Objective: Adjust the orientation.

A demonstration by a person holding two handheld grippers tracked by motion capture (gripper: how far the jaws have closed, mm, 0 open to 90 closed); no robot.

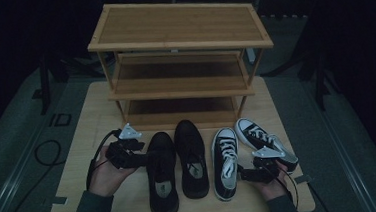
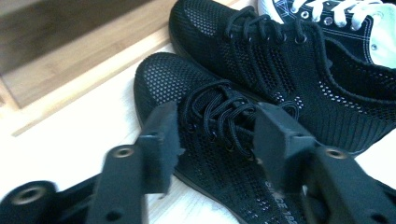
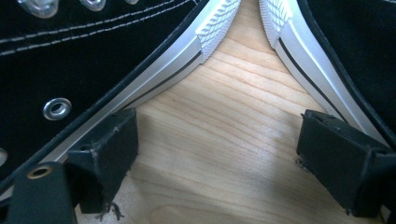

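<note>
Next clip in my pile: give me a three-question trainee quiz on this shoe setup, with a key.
1. True or false: the wooden shoe rack already holds a shoe on one of its shelves.
2. How many shoes lie on the table in front of the rack? A) two B) four C) six
3. Which shoe does the left gripper sit beside, and are its jaws open or clamped?

Key
1. False; the shelves in sight are bare.
2. B: two black mesh shoes and two black-and-white canvas sneakers.
3. The leftmost black mesh shoe; in the left gripper view the jaws stand open over its laces, not pressing on it.
</note>
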